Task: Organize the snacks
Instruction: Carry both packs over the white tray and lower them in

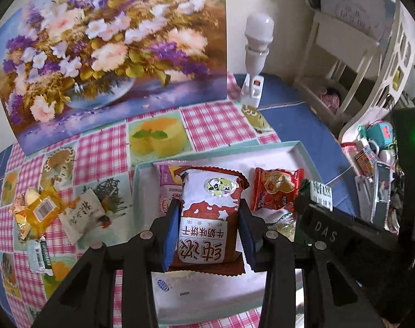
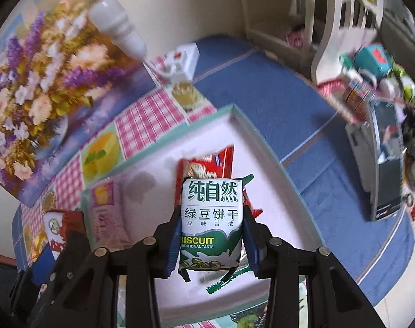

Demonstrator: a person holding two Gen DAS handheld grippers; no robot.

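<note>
My left gripper [image 1: 209, 213] is shut on a brown-and-white milk biscuit packet [image 1: 207, 191], held over the left part of a white box with a teal rim [image 1: 297, 147]. In the box lie a pink packet [image 1: 165, 191] and a red packet [image 1: 275, 191]. My right gripper [image 2: 211, 218] is shut on a green-and-white biscuit packet [image 2: 210, 205] above the same box [image 2: 265, 150], over the red packet [image 2: 204, 166]; the pink packet [image 2: 106, 213] lies to its left. The left gripper's brown packet [image 2: 54, 227] shows at the lower left there.
On the checked tablecloth left of the box lie a yellow packet [image 1: 35, 210], a white packet [image 1: 81, 213] and a small green-and-white one [image 1: 40, 257]. A flower painting [image 1: 106, 41] and a white lamp [image 1: 255, 63] stand behind. A white shelf [image 1: 344, 54] with clutter stands at the right.
</note>
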